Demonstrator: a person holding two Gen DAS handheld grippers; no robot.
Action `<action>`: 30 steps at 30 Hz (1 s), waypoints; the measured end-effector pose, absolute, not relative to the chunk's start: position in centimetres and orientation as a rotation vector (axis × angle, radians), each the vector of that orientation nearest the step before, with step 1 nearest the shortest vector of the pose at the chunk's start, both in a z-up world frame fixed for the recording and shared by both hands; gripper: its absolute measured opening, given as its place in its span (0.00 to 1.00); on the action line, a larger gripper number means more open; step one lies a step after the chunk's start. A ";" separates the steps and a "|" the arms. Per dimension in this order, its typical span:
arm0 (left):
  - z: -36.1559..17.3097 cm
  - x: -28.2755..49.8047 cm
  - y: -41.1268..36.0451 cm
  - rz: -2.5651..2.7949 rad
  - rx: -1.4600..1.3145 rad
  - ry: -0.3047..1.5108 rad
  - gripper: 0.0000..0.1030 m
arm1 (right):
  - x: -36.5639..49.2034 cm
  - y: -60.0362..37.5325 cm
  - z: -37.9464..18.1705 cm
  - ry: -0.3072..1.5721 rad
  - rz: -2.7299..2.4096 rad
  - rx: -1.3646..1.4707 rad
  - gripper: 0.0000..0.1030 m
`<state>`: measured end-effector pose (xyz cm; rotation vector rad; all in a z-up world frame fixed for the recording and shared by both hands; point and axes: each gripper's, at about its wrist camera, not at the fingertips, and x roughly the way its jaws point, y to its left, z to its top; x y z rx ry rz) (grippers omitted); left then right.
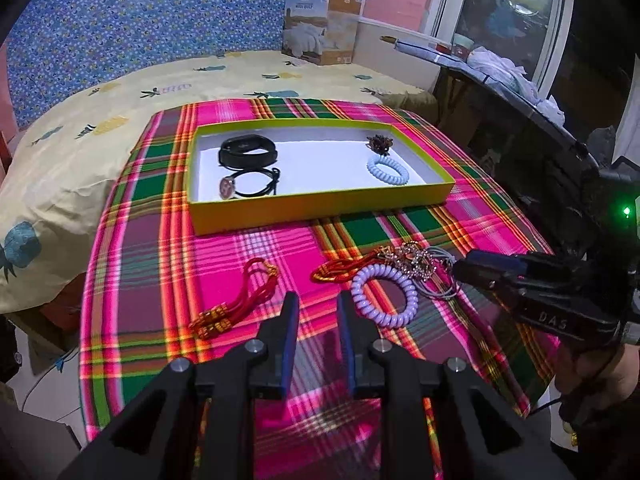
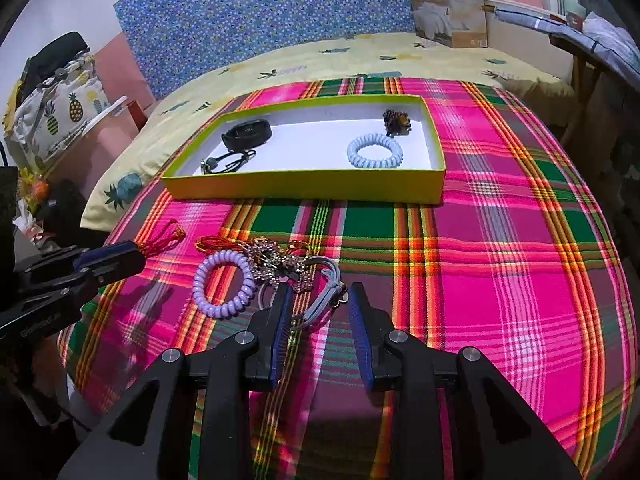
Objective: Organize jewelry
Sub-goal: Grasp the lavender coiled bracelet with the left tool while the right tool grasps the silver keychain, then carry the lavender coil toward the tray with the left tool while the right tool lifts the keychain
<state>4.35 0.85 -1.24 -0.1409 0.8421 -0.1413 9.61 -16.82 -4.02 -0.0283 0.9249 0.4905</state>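
A yellow-green box (image 1: 320, 210) (image 2: 304, 190) on the plaid cloth holds a black band (image 1: 248, 150) (image 2: 247, 133), a black cord bracelet (image 1: 248, 184), a pale blue coil tie (image 1: 386, 170) (image 2: 375, 151) and a brown beaded piece (image 1: 379, 143) (image 2: 397, 121). In front lie a red tassel bracelet (image 1: 240, 300), a lilac coil tie (image 1: 384, 296) (image 2: 224, 278), a red cord with rhinestone pieces (image 1: 400, 266) (image 2: 276, 258) and grey cords (image 2: 324, 296). My left gripper (image 1: 316, 300) (image 2: 136, 258) is open and empty between tassel and lilac coil. My right gripper (image 2: 320, 292) (image 1: 460, 270) is open over the grey cords.
The plaid cloth (image 2: 500, 280) lies on a bed with a yellow pineapple sheet (image 1: 100, 128). A cardboard package (image 1: 320, 28) stands at the back. A dark shelf with cloths (image 1: 520, 88) is on the right; piled bags (image 2: 60, 92) on the left.
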 end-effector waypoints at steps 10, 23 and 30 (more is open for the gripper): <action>-3.1 6.2 -1.3 -0.187 -0.139 0.911 0.20 | 10.3 -16.4 -5.2 0.950 0.487 -0.058 0.16; -3.7 7.1 -3.8 -0.167 -0.053 0.929 0.23 | 10.1 -18.1 -5.2 0.930 0.430 -0.069 0.05; -3.7 7.1 -4.5 -0.134 0.015 0.909 0.18 | 10.1 -20.6 -4.8 0.916 0.375 -0.034 0.05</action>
